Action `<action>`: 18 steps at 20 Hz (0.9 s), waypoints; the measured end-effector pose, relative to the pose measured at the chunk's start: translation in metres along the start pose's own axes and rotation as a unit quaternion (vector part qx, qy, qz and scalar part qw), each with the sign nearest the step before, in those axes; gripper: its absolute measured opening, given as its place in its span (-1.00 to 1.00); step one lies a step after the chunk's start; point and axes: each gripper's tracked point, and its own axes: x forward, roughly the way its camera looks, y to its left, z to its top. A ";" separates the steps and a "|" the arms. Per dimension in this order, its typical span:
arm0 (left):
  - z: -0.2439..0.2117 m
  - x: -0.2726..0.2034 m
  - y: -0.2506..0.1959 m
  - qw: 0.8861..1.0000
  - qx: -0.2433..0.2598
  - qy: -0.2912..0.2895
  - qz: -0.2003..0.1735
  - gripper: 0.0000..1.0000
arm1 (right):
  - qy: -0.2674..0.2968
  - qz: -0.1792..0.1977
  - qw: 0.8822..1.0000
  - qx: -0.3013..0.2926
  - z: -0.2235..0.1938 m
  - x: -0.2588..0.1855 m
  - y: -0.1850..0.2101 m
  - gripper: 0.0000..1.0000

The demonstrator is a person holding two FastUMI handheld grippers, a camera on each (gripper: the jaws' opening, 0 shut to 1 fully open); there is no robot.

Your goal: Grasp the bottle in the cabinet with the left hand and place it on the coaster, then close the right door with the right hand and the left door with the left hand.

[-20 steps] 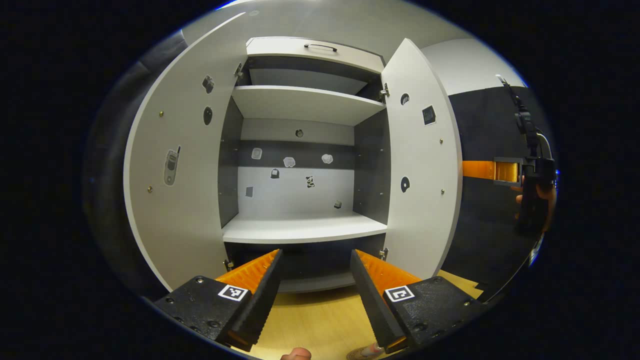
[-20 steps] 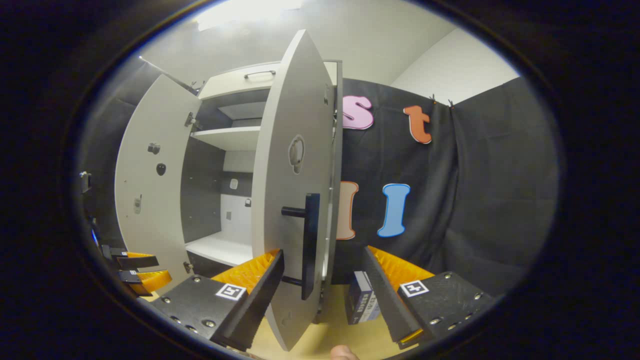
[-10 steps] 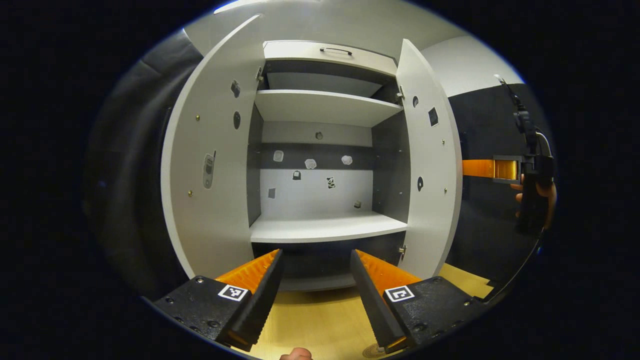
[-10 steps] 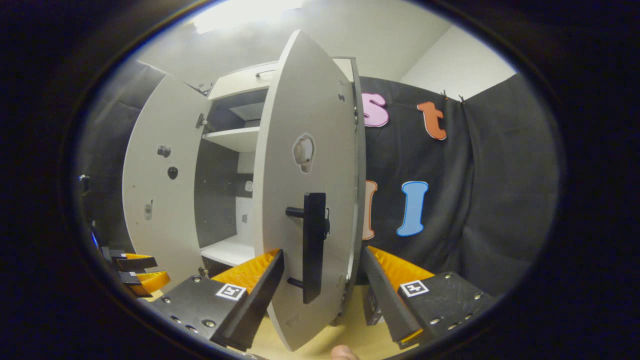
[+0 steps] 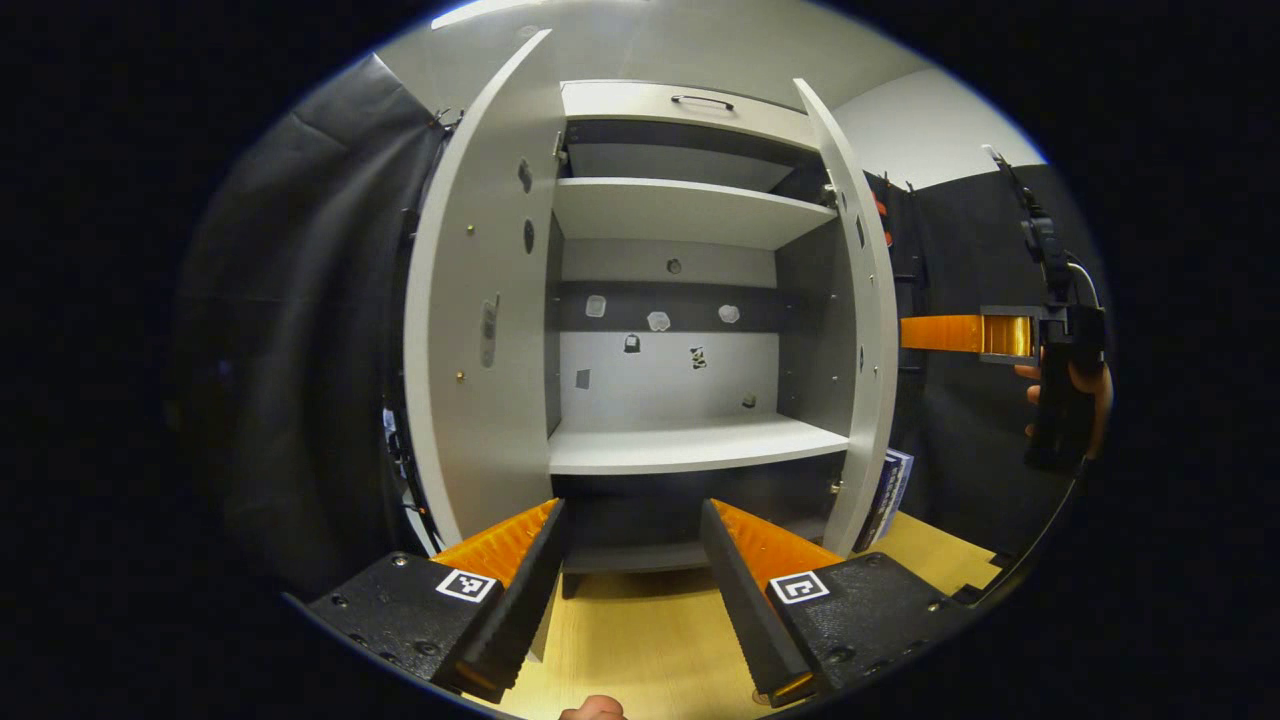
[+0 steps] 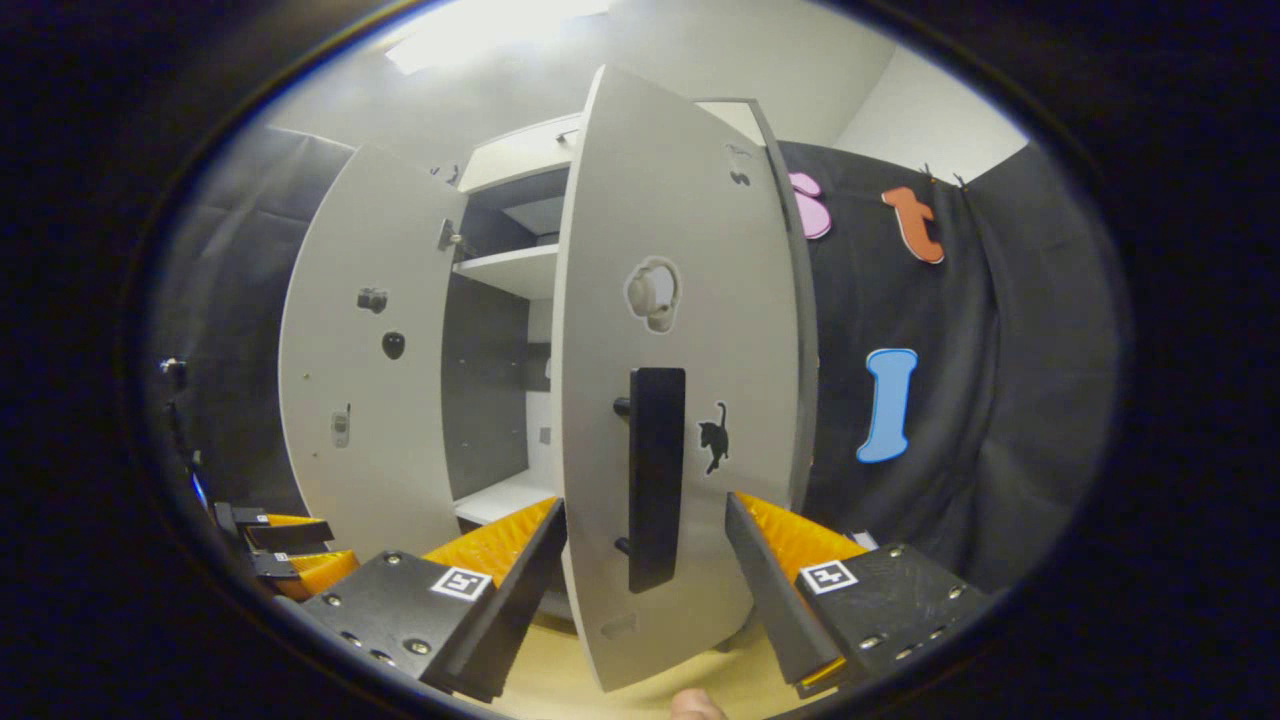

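Cabinet [image 5: 690,300]: stands on the bench with both doors swung out; its shelves carry no bottle, which suggests the placing step is finished.
Bottle: not on any shelf in the left gripper view; its present place and the coaster's cannot be told from these frames.
Right door [image 6: 690,380]: stands partly open, its outer face turned toward the right gripper view, so the handle side is offered to the right hand; in the left gripper view it appears nearly edge-on [image 5: 868,330].
Door handle [image 6: 655,478]: a dark upright bar on the right door, lying between the two fingers of the right gripper, a position that suits a push or a pinch.
Right gripper [image 6: 645,570]: fingers spread wide, straddling the handle with a gap on each side; neither finger clearly presses on it. In the left gripper view it is held by a hand beyond the door's outer side [image 5: 960,333].
Left door [image 5: 480,330]: wide open, left for last as the task orders.
Left gripper [image 5: 632,565]: fingers wide and holding nothing, held low over the bench, facing the open cabinet, likely waiting its turn.
Bench [image 5: 640,640]: pale wood under both grippers.
Box [image 5: 885,495]: a small printed box on the bench just behind the right door.
Step in hand: closing the right door appears under way.
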 end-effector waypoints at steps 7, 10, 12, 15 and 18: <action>-0.007 -0.011 0.025 1.000 -0.003 0.007 0.026 0.68 | 0.004 0.007 1.000 0.016 -0.004 0.003 0.010 0.93; -0.009 -0.012 0.032 1.000 -0.005 0.009 0.030 0.68 | 0.004 0.004 1.000 0.016 -0.005 0.003 0.010 0.84; -0.007 -0.012 0.035 0.999 -0.002 0.006 0.034 0.69 | 0.003 0.002 1.000 0.015 -0.005 0.004 0.009 0.92; -0.005 -0.010 0.039 0.999 0.001 0.004 0.033 0.68 | 0.007 0.001 1.000 0.012 -0.007 0.003 0.009 0.92; -0.005 -0.011 0.043 0.999 0.002 0.004 0.032 0.69 | 0.010 0.000 1.000 0.009 -0.012 0.004 0.012 0.92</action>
